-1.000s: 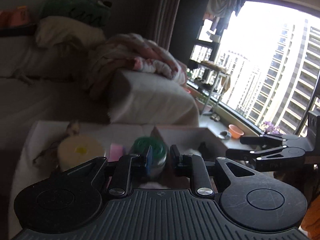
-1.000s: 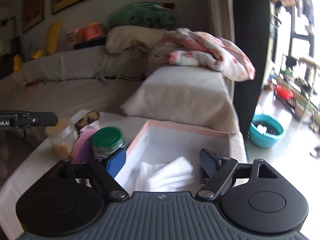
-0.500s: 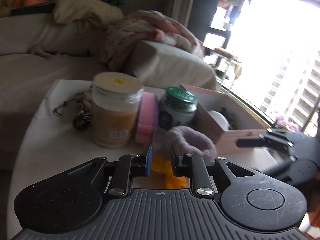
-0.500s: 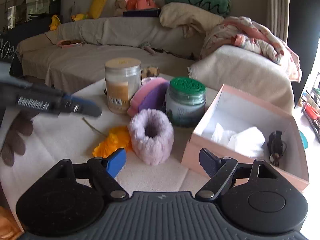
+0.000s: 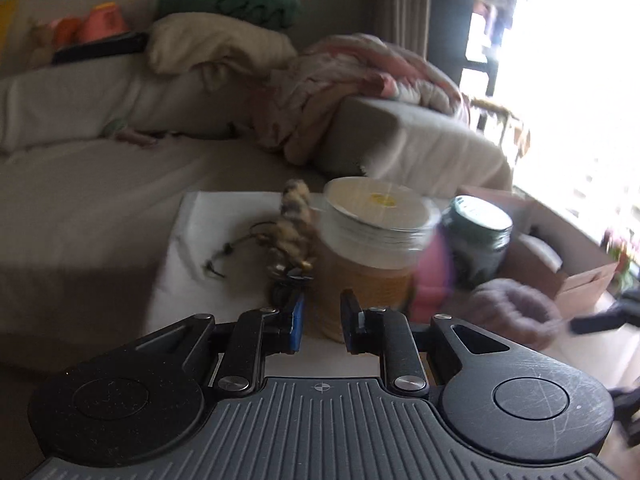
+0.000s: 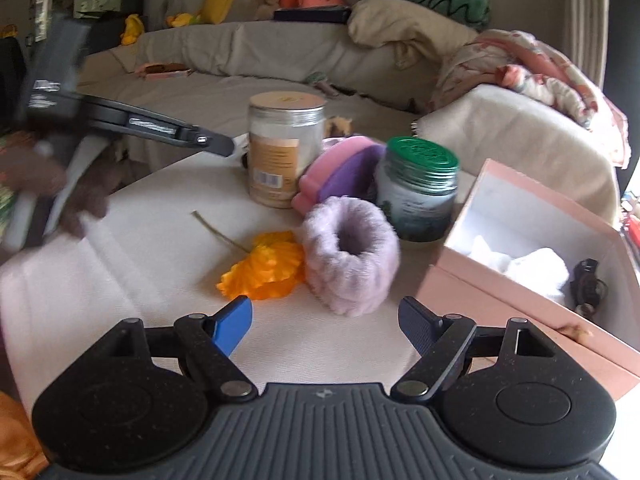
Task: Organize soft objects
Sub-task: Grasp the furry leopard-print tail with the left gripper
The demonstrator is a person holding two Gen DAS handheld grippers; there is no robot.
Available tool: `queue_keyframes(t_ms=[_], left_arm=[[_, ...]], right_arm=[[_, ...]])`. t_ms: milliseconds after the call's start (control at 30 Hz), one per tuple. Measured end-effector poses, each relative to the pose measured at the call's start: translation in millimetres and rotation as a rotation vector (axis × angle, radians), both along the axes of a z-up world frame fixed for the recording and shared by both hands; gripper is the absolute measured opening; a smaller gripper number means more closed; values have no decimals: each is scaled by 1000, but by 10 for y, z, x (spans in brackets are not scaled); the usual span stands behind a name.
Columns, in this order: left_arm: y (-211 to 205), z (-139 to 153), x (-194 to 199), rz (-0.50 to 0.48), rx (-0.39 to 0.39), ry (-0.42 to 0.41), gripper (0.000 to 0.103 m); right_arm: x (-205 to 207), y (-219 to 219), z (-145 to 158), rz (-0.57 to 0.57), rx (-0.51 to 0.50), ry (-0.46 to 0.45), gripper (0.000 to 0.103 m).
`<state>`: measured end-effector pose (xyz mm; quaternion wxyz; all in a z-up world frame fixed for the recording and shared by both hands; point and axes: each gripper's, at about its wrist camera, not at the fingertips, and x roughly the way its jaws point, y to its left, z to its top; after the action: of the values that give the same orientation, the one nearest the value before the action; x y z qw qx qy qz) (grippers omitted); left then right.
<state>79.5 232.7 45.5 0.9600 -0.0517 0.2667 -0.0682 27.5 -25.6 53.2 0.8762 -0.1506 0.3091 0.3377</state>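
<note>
- Progress: early, by the look of it. The pink box (image 6: 532,216) holds white cloth (image 6: 536,266) and a small dark item; most soft things are still out on the table (image 6: 120,280).
- Left to sort: lilac scrunchie (image 6: 350,254) just left of box, standing on edge; orange flower (image 6: 266,266) touching the scrunchie's left side; pink/purple sponges (image 6: 340,172) behind it, leaning betw. tan jar (image 6: 282,152) and green-lid jar (image 6: 418,188). A furry charm (image 5: 294,224) lies left of tan jar in left cam.
- Right tool (image 6: 326,326): spread wide, empty, aimed at the scrunchie, not touching.
- Left tool (image 5: 322,322): nearly pressed together, small gap, nothing pinched; points at tan jar's base.
- Vs 1 s ago: both cams tipped from sofa/box down to the table items. Left tool swung away from flower and scrunchie toward tan jar + charm. Right view barely changed over the last half sec. Neither tool's gap changed.
- Likely next: right tool grabs scrunchie, moves it to box.
</note>
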Motion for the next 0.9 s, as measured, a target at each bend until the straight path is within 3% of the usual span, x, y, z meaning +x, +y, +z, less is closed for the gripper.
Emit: queue_keyframes(t_ms=[167, 267, 400, 467, 600, 733, 900], left_arm=[[557, 151, 446, 54, -223, 62, 21], [670, 264, 845, 37, -259, 145, 22], [637, 418, 1379, -31, -330, 260, 22], [515, 463, 1679, -60, -294, 327, 22], [222, 399, 2100, -35, -62, 422, 22], [144, 171, 2191, -85, -63, 517, 22], [179, -5, 2144, -105, -110, 506, 22]], right_arm=[[239, 78, 551, 64, 30, 20, 81], [645, 257, 1035, 26, 22, 24, 81], [1351, 481, 1520, -100, 43, 161, 81], [1576, 542, 1656, -136, 48, 181, 81], [1817, 551, 1715, -171, 52, 177, 81], [1997, 488, 1574, -191, 33, 226, 81], [2247, 532, 1391, -234, 30, 305, 81]])
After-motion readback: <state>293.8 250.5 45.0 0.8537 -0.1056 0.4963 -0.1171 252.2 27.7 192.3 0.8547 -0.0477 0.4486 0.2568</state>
